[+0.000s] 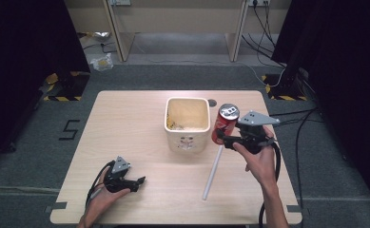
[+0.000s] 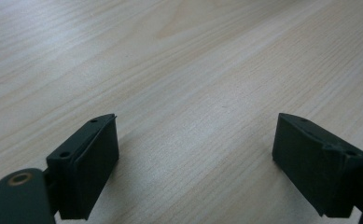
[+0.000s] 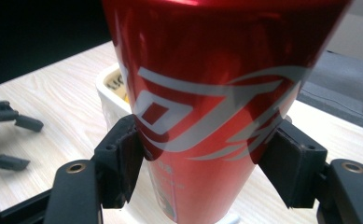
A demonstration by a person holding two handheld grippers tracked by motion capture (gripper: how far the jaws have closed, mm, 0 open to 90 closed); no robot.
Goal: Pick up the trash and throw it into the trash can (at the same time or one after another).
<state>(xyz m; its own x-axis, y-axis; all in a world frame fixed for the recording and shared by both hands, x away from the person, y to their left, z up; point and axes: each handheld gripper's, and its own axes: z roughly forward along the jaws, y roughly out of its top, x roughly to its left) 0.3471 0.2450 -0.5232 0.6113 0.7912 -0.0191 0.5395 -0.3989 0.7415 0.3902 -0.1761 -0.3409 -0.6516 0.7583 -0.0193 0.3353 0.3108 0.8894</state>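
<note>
Right gripper (image 3: 200,163) clamped on red can (image 1: 225,123), beside white bin (image 1: 187,124). Left gripper (image 1: 137,183) apart, low over desk (image 1: 125,123).

a light wooden table (image 1: 125,142) stands on a grey carpet floor (image 1: 25,142). a black "5" (image 1: 69,129) is marked on the floor to its left. behind it is a pale wooden desk (image 1: 173,19) — black cables (image 1: 268,28) hang by it. dark curtains (image 1: 21,38) close in both sides, with yellow-and-black tape (image 1: 61,98) near their feet.
</note>
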